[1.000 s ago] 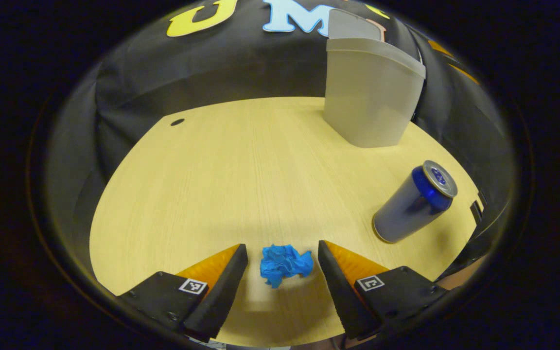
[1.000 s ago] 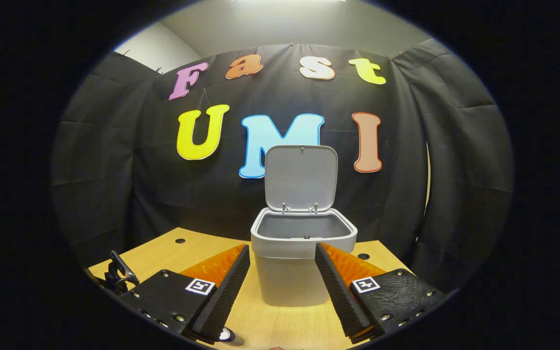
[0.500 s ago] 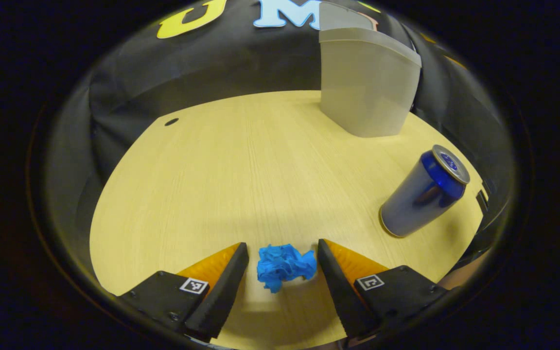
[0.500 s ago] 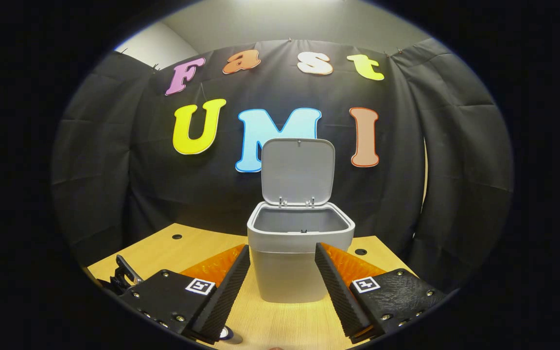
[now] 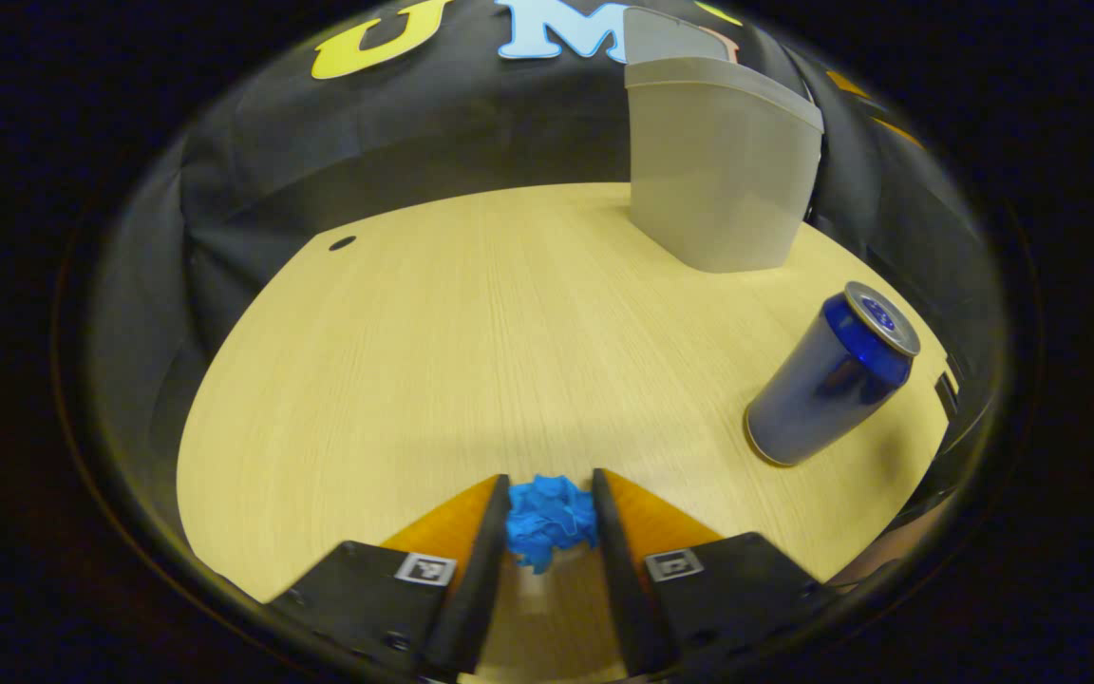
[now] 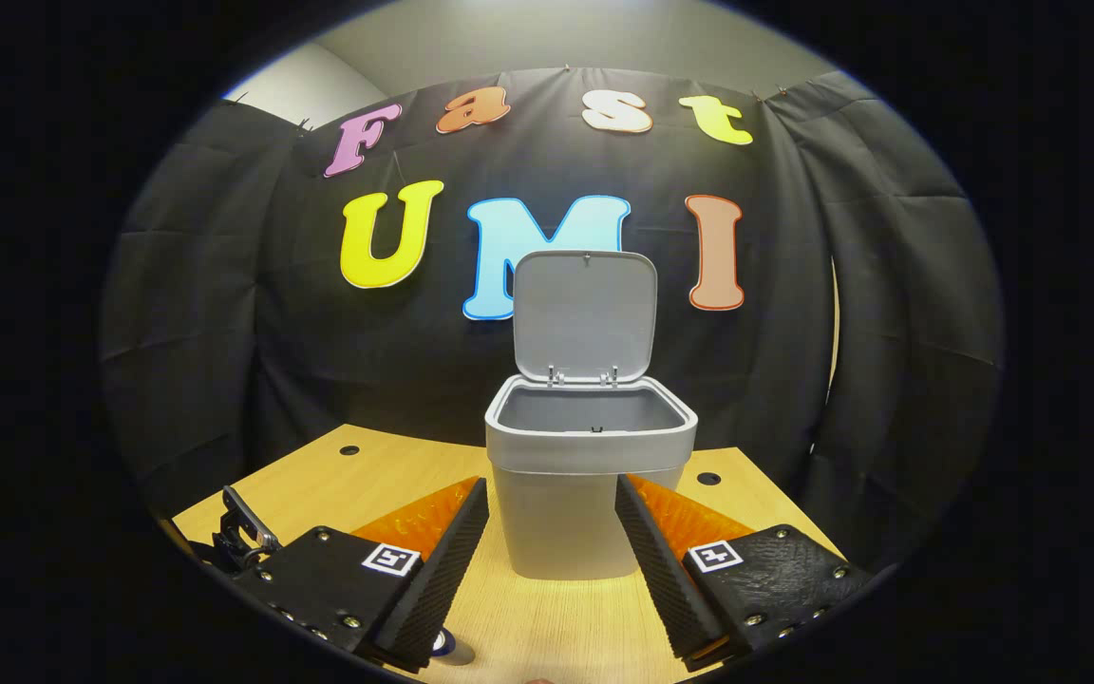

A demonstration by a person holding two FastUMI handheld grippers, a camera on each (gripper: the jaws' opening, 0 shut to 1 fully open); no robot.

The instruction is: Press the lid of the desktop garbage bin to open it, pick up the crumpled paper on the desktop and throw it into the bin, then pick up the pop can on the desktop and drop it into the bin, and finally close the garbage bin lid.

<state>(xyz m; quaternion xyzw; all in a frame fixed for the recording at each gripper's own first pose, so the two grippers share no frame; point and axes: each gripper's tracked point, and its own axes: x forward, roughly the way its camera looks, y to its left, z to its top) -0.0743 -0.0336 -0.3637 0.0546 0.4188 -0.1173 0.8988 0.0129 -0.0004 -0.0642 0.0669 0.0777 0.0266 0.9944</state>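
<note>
One crumpled paper (image 5: 550, 521), one pop can (image 5: 829, 374), one bin (image 6: 591, 475)

Wide bare desk (image 5: 471, 313) runs up to the bin (image 5: 720, 171); the pop can (image 5: 827, 375) stands off to the right. The lid (image 6: 583, 313) stands upright, bin mouth unblocked.

- Crumpled paper (image 5: 550, 518) lies on the near table (image 5: 433, 342), between the left hand-held gripper (image 5: 547, 532) fingers
- Pop can (image 5: 827, 375) stands to its right
- Bin (image 5: 718, 166) stands far right, lid (image 6: 583, 313) raised behind
</note>
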